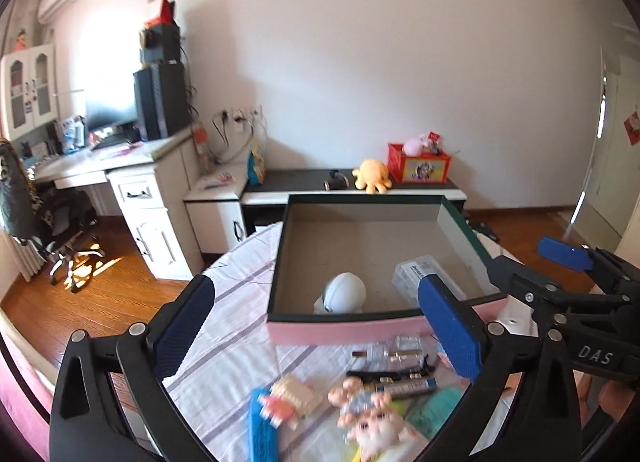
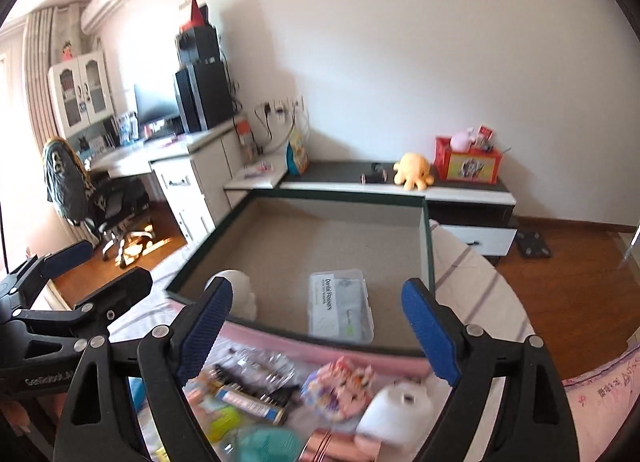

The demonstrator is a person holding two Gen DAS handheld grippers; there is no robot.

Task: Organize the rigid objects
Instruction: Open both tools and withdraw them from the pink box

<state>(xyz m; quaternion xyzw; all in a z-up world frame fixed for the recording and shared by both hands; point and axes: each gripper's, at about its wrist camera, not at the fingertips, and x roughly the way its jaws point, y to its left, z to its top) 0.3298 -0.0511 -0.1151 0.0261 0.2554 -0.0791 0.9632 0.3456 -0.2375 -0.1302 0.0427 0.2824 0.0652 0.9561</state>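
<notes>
Pink-fronted box (image 1: 344,332) already holds a white round toy (image 1: 343,293) and clear case (image 2: 340,306) near its front wall, while both left gripper (image 1: 316,326) and right gripper (image 2: 320,330) gape empty above the clutter before it, so picking another item seems next.

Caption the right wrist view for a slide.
Open right gripper above pink-sided cardboard box holding clear plastic floss case.
</notes>
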